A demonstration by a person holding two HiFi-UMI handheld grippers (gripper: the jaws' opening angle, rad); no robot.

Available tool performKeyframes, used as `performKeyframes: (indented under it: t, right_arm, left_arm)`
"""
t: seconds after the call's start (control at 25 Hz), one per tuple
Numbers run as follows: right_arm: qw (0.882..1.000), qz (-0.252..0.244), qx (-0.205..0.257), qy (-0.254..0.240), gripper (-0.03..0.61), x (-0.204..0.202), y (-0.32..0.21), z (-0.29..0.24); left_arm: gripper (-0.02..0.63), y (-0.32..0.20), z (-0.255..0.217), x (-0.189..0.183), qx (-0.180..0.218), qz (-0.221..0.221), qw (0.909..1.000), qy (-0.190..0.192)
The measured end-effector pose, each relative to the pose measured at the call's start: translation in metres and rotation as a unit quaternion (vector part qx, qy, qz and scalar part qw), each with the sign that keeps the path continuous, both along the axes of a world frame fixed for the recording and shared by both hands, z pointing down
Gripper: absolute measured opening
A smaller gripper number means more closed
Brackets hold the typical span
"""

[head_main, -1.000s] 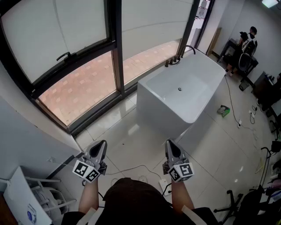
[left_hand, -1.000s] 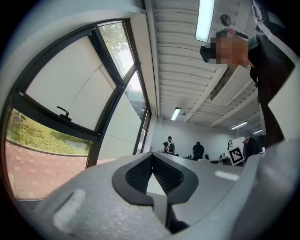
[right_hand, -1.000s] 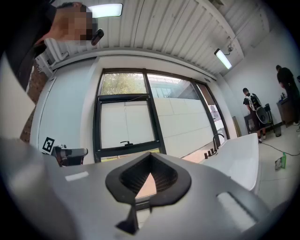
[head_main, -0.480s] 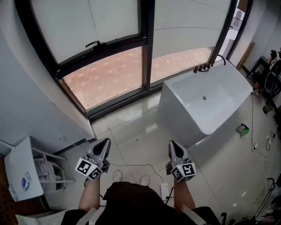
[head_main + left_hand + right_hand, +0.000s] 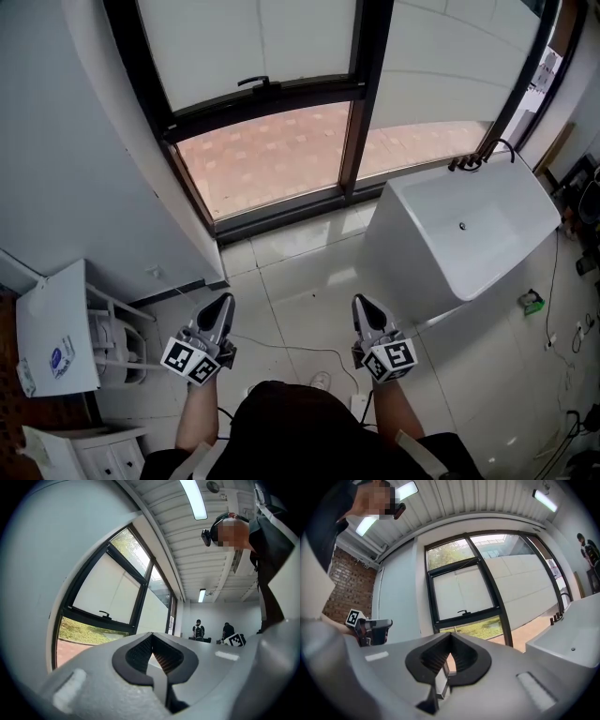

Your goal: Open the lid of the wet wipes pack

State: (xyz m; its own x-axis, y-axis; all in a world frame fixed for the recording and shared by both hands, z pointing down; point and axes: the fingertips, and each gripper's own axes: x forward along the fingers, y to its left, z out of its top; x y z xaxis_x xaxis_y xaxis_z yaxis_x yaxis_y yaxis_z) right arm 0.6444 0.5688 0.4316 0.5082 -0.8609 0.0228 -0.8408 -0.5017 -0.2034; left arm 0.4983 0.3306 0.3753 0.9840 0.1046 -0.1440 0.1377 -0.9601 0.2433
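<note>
I see no wet wipes pack in any view. In the head view my left gripper and right gripper are held side by side in front of the person's body, above the tiled floor, both pointing toward the window. Both are shut with nothing between the jaws. In the left gripper view the left gripper has its pads pressed together, and the right gripper's marker cube shows at the right. The right gripper view shows the right gripper equally closed and the left gripper at the left.
A white bathtub stands on the right by the dark-framed window. A small white table and white drawers are at the left. A cable and a green item lie on the floor. Two people stand far off.
The head view has swung left: the bathtub slid to the right of the picture and the white table came in at the left. Both grippers stayed shut and side by side.
</note>
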Motion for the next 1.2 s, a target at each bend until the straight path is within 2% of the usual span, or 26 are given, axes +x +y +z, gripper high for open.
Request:
performKeyframes:
  t: [0.16, 0.36, 0.72, 0.88, 1.04, 1.2]
  right_arm:
    - [1.0, -0.027, -0.001, 0.013, 0.006, -0.028, -0.039, -0.014]
    - [0.998, -0.061, -0.014, 0.027, 0.006, -0.047, -0.08, -0.027]
    - [0.989, -0.137, -0.024, 0.046, 0.006, -0.093, -0.17, -0.031]
    - [0.986, -0.158, -0.032, 0.046, 0.006, -0.117, -0.201, -0.026]
    - [0.982, -0.178, -0.041, 0.043, 0.006, -0.135, -0.227, -0.018]
    - [0.979, -0.196, -0.045, 0.039, 0.006, -0.146, -0.248, -0.012]
  left_arm:
    - [0.002, -0.031, -0.003, -0.028, -0.01, -0.015, 0.9998, 0.008]
    - [0.002, -0.069, 0.002, -0.073, -0.008, -0.062, 0.998, 0.008]
    - [0.002, -0.134, 0.014, -0.169, -0.034, -0.157, 0.987, 0.012]
    - [0.002, -0.156, 0.016, -0.206, -0.017, -0.189, 0.9819, 0.009]
    - [0.002, -0.168, 0.016, -0.229, 0.002, -0.2, 0.9799, 0.002]
    - [0.002, -0.182, 0.027, -0.252, -0.001, -0.225, 0.9743, -0.009]
